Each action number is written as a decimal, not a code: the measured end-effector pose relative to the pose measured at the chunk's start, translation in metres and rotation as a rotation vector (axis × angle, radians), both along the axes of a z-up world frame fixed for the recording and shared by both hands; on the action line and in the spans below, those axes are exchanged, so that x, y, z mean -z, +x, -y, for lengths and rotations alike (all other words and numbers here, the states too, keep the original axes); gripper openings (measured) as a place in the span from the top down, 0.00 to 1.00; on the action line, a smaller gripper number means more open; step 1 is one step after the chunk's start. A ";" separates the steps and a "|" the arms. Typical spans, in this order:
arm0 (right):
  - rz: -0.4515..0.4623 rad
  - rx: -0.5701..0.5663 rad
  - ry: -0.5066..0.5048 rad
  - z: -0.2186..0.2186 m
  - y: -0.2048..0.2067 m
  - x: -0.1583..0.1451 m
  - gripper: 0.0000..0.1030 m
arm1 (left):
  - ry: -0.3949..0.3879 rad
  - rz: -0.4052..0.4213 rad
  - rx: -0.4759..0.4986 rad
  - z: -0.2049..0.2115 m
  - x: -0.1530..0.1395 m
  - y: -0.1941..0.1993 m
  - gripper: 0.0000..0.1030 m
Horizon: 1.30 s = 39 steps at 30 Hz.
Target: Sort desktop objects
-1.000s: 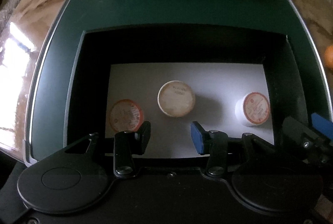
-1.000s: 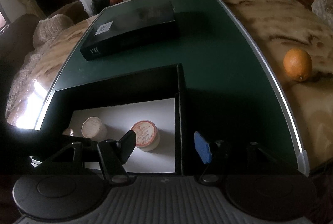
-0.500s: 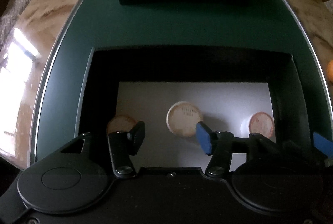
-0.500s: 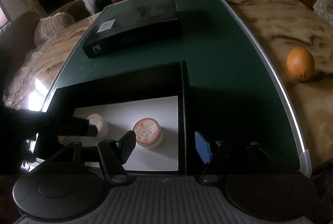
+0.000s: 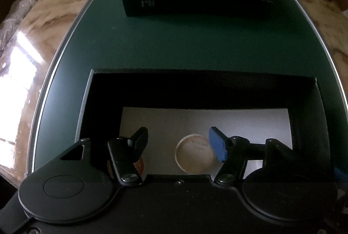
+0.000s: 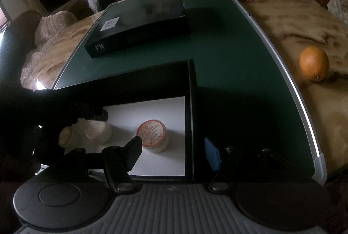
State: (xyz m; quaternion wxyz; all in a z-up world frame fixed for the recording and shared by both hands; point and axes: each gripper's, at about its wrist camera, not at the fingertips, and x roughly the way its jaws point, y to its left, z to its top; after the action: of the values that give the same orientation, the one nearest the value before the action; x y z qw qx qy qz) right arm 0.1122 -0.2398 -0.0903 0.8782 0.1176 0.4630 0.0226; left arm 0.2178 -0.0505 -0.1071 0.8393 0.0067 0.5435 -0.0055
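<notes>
My left gripper (image 5: 178, 144) is opening, nothing pinched, above the beige cup (image 5: 194, 154) in the black box (image 5: 195, 90). My right gripper (image 6: 174, 151) hangs unclenched astride the box's 3 o'clock wall.

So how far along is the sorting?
Done: three small cups sit in the open black box, including the orange-lidded cup and tan cup. In hand: nothing; the left tongs are opening over the tan cup, clear of it. Left: the orange lies on the table outside the box.
</notes>
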 end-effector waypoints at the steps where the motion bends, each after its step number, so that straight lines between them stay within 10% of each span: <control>1: 0.000 0.000 0.000 0.000 0.000 0.000 0.37 | 0.000 0.001 -0.001 0.000 0.001 0.001 0.38; 15: -0.002 0.007 0.011 0.001 0.002 0.002 0.37 | -0.027 -0.048 0.033 0.006 0.012 -0.006 0.60; 39: -0.004 0.013 0.019 0.003 0.003 0.003 0.37 | -0.037 -0.096 0.070 0.019 0.015 -0.022 0.57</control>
State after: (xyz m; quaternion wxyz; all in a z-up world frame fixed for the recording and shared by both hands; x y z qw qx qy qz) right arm 0.1150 -0.2433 -0.0932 0.8763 0.1288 0.4637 0.0211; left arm 0.1958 -0.0696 -0.1218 0.8115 0.0098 0.5825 -0.0453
